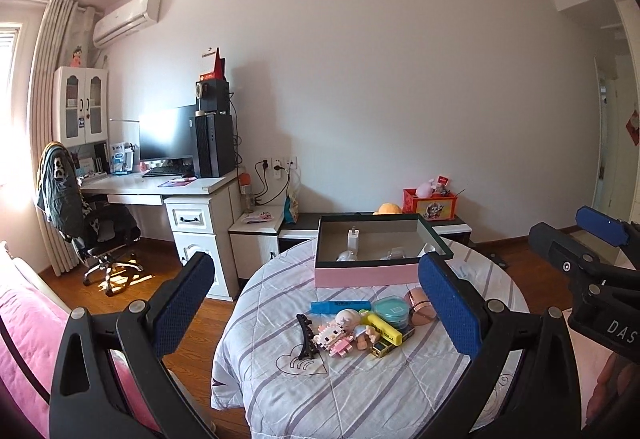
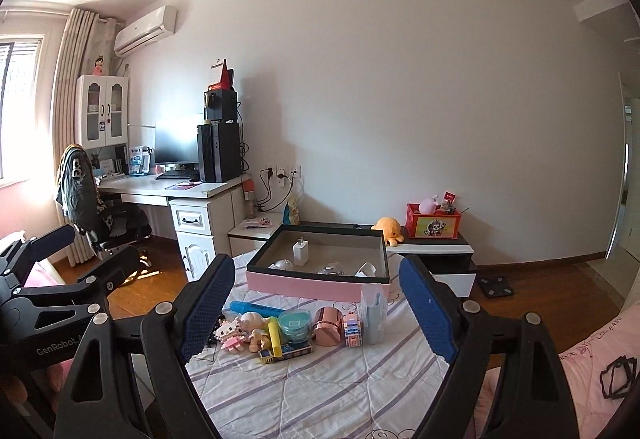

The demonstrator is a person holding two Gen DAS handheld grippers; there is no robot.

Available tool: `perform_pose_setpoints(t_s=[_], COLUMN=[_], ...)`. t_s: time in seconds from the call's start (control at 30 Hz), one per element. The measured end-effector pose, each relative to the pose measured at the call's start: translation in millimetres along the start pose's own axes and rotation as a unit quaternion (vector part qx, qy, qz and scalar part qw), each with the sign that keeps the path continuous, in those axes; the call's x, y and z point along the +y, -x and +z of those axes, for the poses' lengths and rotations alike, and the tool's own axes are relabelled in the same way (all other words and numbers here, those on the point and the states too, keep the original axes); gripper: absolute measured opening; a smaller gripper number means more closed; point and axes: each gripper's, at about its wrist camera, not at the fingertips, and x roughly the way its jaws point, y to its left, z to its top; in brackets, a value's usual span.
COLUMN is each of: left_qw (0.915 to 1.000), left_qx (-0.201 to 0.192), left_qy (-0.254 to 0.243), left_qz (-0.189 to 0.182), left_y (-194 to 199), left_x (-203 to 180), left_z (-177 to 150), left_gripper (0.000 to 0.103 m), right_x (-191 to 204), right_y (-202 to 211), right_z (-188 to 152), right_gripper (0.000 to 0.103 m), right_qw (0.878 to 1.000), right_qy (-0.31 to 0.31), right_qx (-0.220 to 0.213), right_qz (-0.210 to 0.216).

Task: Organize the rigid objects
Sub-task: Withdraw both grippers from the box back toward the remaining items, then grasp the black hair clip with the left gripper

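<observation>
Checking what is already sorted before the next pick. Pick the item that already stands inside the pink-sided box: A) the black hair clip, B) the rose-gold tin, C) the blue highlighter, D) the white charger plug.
D: the white charger plug stands upright on the floor of the pink-sided box, while the blue highlighter, rose-gold tin and black hair clip lie on the striped quilt in front of it.

L gripper [image 1: 316, 303] & R gripper [image 2: 316, 313]: jaws wide apart, nothing between, side by side, tilted slightly down.
</observation>
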Motion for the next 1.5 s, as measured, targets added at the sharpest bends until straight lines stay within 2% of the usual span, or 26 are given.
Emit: perform_pose_setpoints(t_s=[0.37, 0.6, 0.77, 1.0, 1.27, 1.43, 1.5], left_qw=[0.9999, 0.9981, 0.9913, 0.9741, 0.9624, 0.9606, 0.963], left_qx=[0.013, 0.061, 0.131, 0.226, 0.271, 0.277, 0.269], left_qy=[-0.006, 0.002, 0.003, -0.004, -0.001, 0.02, 0.023], left_qz=[0.0, 0.009, 0.011, -0.007, 0.014, 0.0, -0.002], left_y=[-13.2, -53.6, -102.1, -171.7, -223.7, -228.3, -223.5], left_x=[-4.4, 8.4, 16.5, 8.2, 9.3, 21.9, 27.3], left_z=[-5.2, -24.3, -55.8, -104.7, -126.1, -127.2, -124.3], left_gripper=[0.103, 0.103, 0.103, 0.103, 0.103, 0.103, 0.103], right_x=[-2.8, -13.6, -25.1, -39.0, -56.6, -61.1, -58.5], right_y=[-5.5, -34.5, -70.7, -119.6, -163.5, -177.5, -181.4], right_z=[-5.2, -20.7, -42.8, -79.2, -100.3, -102.1, -102.3], right_gripper=[0.086, 0.086, 0.086, 0.086, 0.086, 0.086, 0.086], right_qw=[1.0, 0.999, 0.995, 0.986, 0.976, 0.975, 0.974], right_qy=[-0.006, -0.017, -0.027, -0.039, -0.054, -0.055, -0.055], right_qx=[0.009, 0.044, 0.091, 0.16, 0.208, 0.216, 0.217], right_qz=[-0.005, -0.009, -0.012, -0.012, -0.021, -0.016, -0.011])
